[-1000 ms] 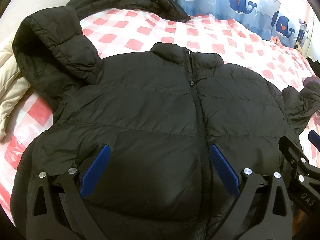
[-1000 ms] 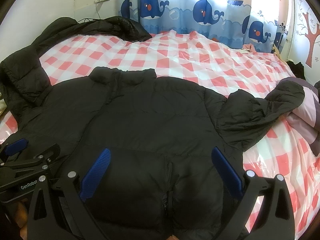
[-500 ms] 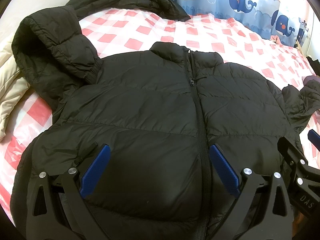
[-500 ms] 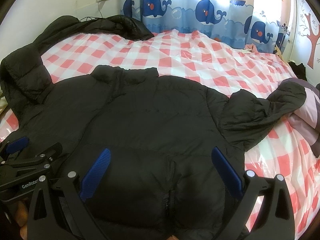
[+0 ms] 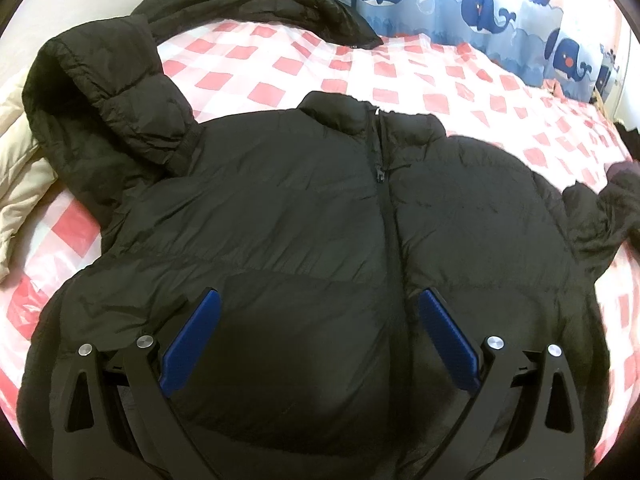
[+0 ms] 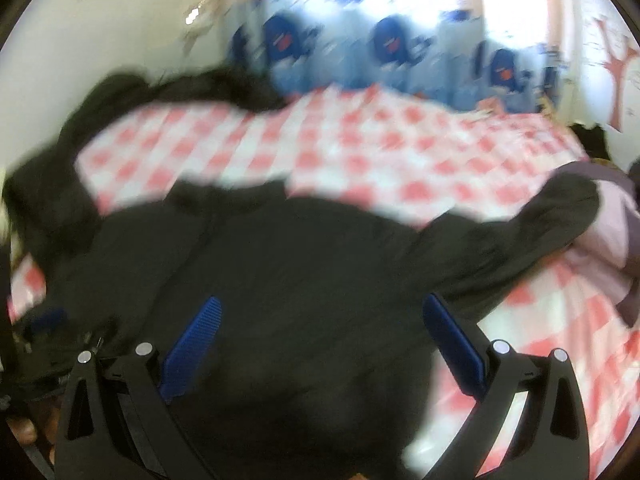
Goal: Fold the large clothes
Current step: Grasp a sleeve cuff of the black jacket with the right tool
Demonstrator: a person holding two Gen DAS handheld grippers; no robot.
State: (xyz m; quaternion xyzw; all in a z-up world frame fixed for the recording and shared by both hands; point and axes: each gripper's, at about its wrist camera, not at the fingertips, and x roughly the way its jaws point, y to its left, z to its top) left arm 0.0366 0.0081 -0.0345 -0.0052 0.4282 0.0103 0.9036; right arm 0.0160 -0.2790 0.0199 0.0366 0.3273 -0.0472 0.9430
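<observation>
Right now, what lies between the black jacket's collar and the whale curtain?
Only bare checked bedsheet between the jacket collar and the curtain, seen in the left wrist view.

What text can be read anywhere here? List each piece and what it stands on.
None can be read.
Black puffer jacket: no label or lettering shows.
Blue whale-print curtain: pictures only, no words.
Right wrist view: too blurred to read anything.

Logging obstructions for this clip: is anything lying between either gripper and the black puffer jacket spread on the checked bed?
Nothing visible. The left gripper and right gripper both hang open directly over the black puffer jacket, with only its fabric between their fingers. The right view is blurred, though.
</observation>
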